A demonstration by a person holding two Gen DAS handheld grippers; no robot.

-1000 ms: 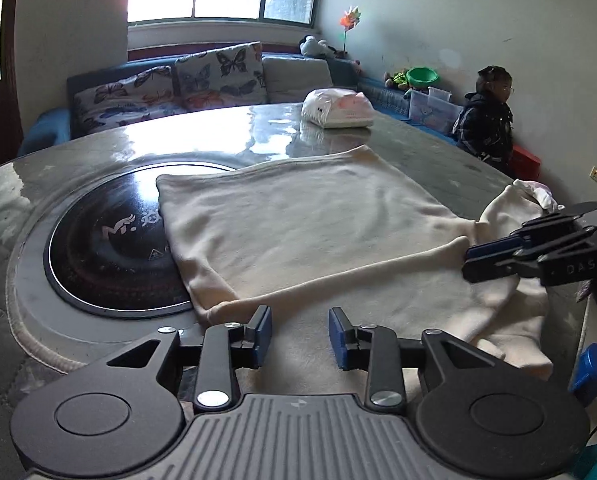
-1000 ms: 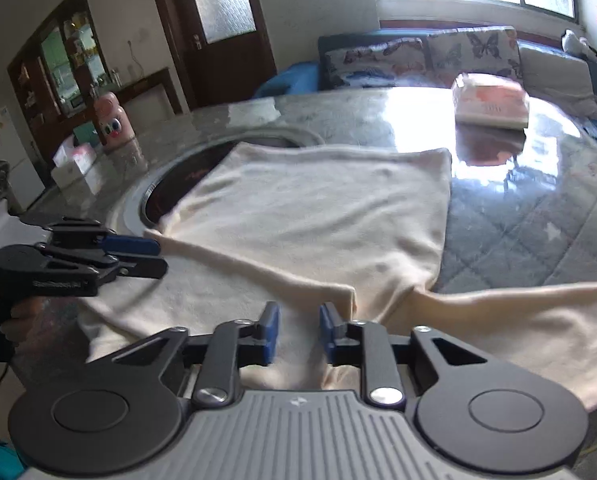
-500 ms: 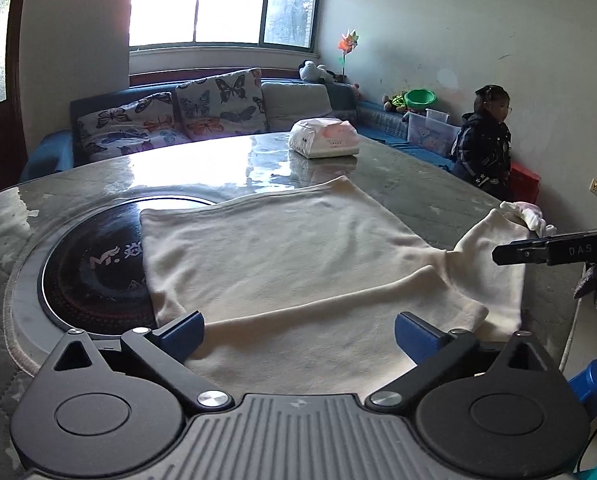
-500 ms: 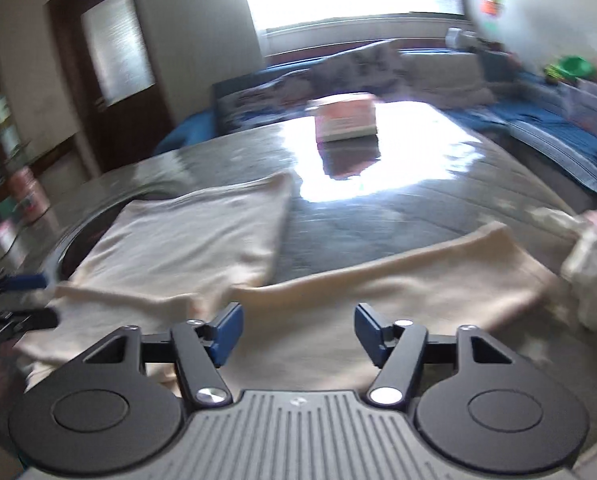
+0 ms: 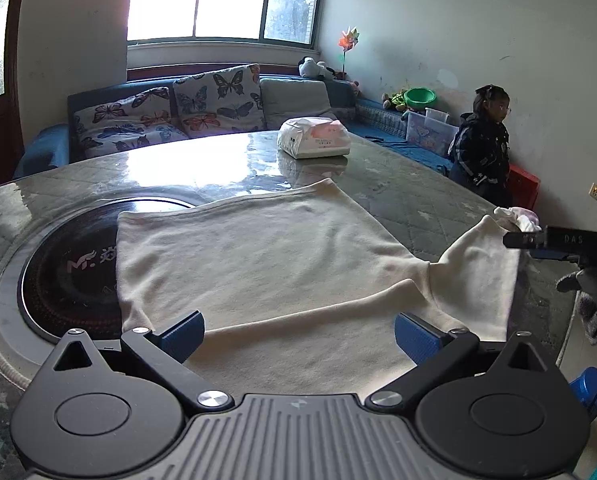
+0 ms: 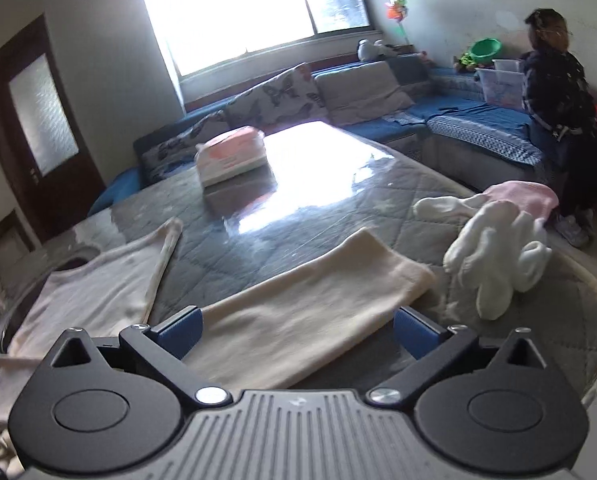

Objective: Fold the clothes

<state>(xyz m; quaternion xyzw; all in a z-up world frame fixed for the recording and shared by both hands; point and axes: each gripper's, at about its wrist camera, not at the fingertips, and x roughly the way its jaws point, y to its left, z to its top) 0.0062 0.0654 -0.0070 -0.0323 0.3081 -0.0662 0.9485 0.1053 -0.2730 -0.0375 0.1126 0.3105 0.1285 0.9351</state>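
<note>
A cream long-sleeved garment [image 5: 258, 256] lies flat on the round table [image 5: 398, 192], its left sleeve folded across the near edge. My left gripper [image 5: 298, 334] is open and empty above that folded sleeve. The right sleeve [image 6: 310, 312] stretches out flat toward the table's right edge. My right gripper [image 6: 296, 332] is open and empty over it; it also shows in the left wrist view [image 5: 546, 244] beside the sleeve's cuff.
A dark round hotplate [image 5: 62, 264] is set in the table, partly under the garment. A tissue pack [image 5: 314, 138] lies at the far side. Small white and pink clothes [image 6: 498, 240] are piled by the right edge. A child [image 5: 482, 148] stands by the sofa [image 5: 178, 116].
Both grippers went from nearly shut to wide open. The right gripper swung rightward from the garment's body to the outstretched right sleeve. The left gripper pulled back slightly.
</note>
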